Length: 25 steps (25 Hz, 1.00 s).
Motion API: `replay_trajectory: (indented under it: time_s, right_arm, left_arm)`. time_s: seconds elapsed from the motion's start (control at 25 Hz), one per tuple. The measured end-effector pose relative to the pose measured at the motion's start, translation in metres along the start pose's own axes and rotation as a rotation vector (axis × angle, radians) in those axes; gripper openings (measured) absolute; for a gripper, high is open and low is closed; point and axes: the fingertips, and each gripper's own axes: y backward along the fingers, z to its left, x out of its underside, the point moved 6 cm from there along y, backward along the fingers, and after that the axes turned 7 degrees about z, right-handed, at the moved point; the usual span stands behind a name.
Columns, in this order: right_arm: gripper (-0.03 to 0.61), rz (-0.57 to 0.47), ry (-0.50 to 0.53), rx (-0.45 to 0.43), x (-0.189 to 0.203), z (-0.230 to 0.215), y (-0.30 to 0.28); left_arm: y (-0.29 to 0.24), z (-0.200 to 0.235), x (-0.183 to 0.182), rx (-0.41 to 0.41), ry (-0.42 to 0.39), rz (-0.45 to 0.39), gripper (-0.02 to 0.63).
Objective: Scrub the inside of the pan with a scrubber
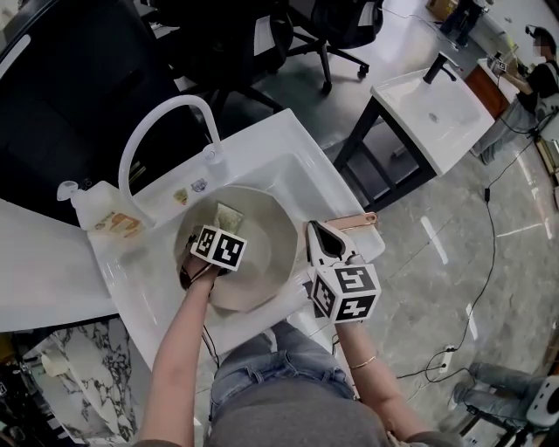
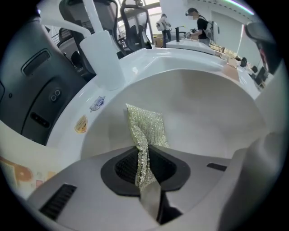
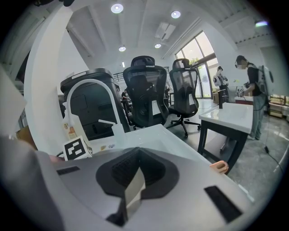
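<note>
Left gripper (image 2: 144, 180) pinches a glittery silver mesh scrubber (image 1: 229, 216) against the round beige pan (image 1: 266, 262) at its 12 o'clock, in the white sink (image 1: 288, 161). Right gripper (image 1: 316, 234), jaws closed together, sits at 3 o'clock beside the copper-coloured handle (image 1: 360, 219).

Bright, even light from ceiling lamps (image 3: 117, 8) and a window (image 3: 197, 49); gripper views bend and darken at edges.

Around me lies a grey polished floor (image 1: 410, 279). Black office chairs (image 3: 144, 92) stand beside a white table (image 3: 228, 113) on black legs. Round ceiling lights (image 3: 117, 8) glow; tall windows (image 3: 198, 49) admit daylight.
</note>
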Motion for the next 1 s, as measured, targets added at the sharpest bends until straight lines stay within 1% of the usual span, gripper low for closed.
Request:
replay_trajectory:
  time_s: [0.12,0.24,0.32,0.44,0.52,0.56,0.6,0.64,0.72,0.8,0.92,0.96,1.0]
  right_arm:
    - [0.011,0.001,0.003,-0.003,0.001,0.003,0.001]
    - [0.011,-0.001,0.007,-0.006,0.001,0.006,0.002]
    - [0.011,-0.003,0.008,-0.005,0.001,0.008,0.004]
    - [0.011,-0.006,0.006,0.002,0.002,0.010,0.007]
    - [0.011,-0.010,0.006,0.008,0.003,0.010,0.009]
    - [0.011,-0.013,0.005,0.010,0.003,0.010,0.011]
    - [0.011,-0.015,0.004,0.013,0.004,0.011,0.012]
    - [0.011,-0.018,0.003,0.015,0.004,0.011,0.014]
    - [0.011,-0.023,0.002,0.022,0.005,0.012,0.018]
    - [0.011,-0.029,0.001,0.030,0.006,0.014,0.022]
    - [0.011,-0.037,-0.002,0.044,0.007,0.016,0.028]
    - [0.011,-0.038,-0.004,0.050,0.008,0.015,0.030]
    - [0.011,-0.039,-0.007,0.057,0.010,0.015,0.032]
  left_arm:
    - [0.003,0.004,0.001,-0.065,-0.063,0.013,0.061]
    - [0.007,0.011,0.001,-0.171,-0.158,0.027,0.061]
    - [0.012,0.015,0.003,-0.227,-0.205,0.031,0.061]
    - [0.026,0.020,0.007,-0.252,-0.207,-0.004,0.061]
    - [0.041,0.020,0.008,-0.235,-0.190,-0.057,0.061]
    - [0.049,0.018,0.008,-0.200,-0.174,-0.089,0.061]
    - [0.058,0.014,0.008,-0.139,-0.150,-0.120,0.061]
    - [0.066,0.008,0.009,-0.058,-0.118,-0.148,0.061]
    - [0.080,-0.007,0.009,0.131,-0.055,-0.196,0.061]
    - [0.093,-0.026,0.007,0.317,-0.009,-0.231,0.060]
    - [0.104,-0.059,0.005,0.639,0.061,-0.230,0.060]
    - [0.105,-0.069,0.005,0.738,0.081,-0.215,0.060]
    - [0.104,-0.077,0.005,0.815,0.094,-0.196,0.060]
